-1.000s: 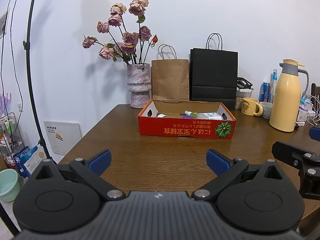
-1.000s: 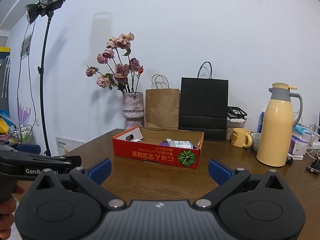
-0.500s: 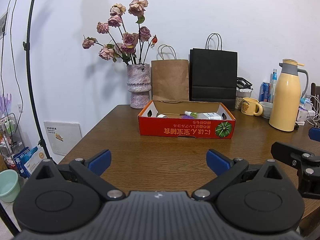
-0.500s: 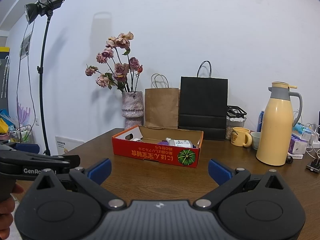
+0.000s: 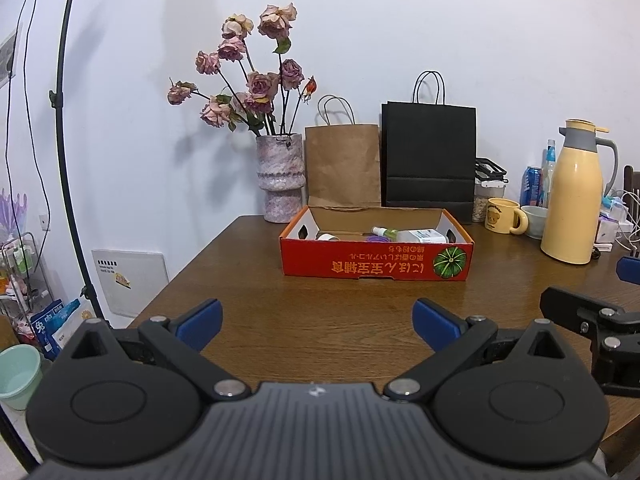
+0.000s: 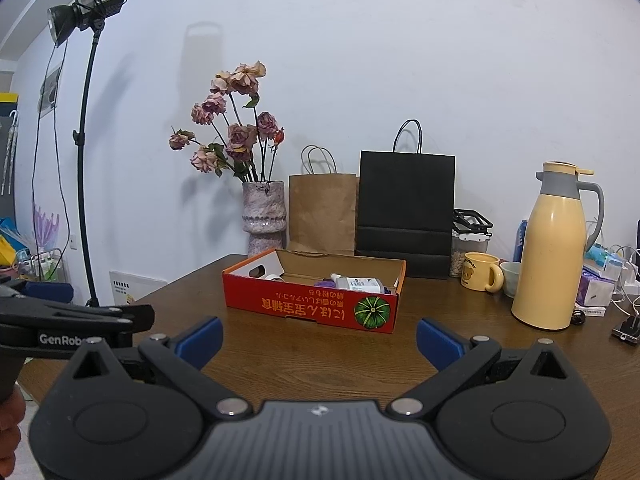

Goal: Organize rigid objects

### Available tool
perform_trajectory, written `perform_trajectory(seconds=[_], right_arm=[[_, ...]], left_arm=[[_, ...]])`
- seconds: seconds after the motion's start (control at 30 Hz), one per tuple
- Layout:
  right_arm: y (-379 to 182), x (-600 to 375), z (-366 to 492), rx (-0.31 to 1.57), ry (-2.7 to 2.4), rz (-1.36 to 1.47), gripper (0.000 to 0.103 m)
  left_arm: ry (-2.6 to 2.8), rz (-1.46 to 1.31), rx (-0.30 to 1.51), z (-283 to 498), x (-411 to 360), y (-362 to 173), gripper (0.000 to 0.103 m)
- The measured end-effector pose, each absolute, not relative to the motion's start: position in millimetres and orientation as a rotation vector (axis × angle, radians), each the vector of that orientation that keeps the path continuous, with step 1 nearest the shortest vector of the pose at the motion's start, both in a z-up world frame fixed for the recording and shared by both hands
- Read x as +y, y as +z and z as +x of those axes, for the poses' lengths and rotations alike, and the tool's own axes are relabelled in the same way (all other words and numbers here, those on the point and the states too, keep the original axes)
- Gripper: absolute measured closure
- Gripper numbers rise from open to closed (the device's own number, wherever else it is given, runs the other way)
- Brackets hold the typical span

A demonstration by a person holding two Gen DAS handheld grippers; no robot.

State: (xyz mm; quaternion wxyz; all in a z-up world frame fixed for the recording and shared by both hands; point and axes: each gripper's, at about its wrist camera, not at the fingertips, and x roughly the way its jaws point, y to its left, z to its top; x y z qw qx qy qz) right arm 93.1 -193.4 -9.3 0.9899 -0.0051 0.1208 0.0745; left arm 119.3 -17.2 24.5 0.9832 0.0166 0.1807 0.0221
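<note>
The red cardboard box stood on the wooden table, far from both tools, with a white bottle and a few small things lying inside. The left gripper and the right gripper were both spread wide and held nothing. Nothing loose lay near them, so the sorting seemed either not begun or nearly finished.

Red box with green pumpkin print; brown table; yellow flask; black bag
</note>
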Motion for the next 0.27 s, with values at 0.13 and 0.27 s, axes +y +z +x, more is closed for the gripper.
perform_trajectory(seconds=[0.13, 0.27], right_arm=[[-9.1, -193.4, 93.2, 0.243, 0.150, -0.010, 0.000], [-9.0, -193.2, 93.2, 0.243, 0.149, -0.010, 0.000]], left_arm=[[0.043, 0.040, 0.357, 118.1, -17.9, 24.6, 0.000], [0.040, 0.042, 0.353, 117.7, -18.1, 25.1, 0.000]])
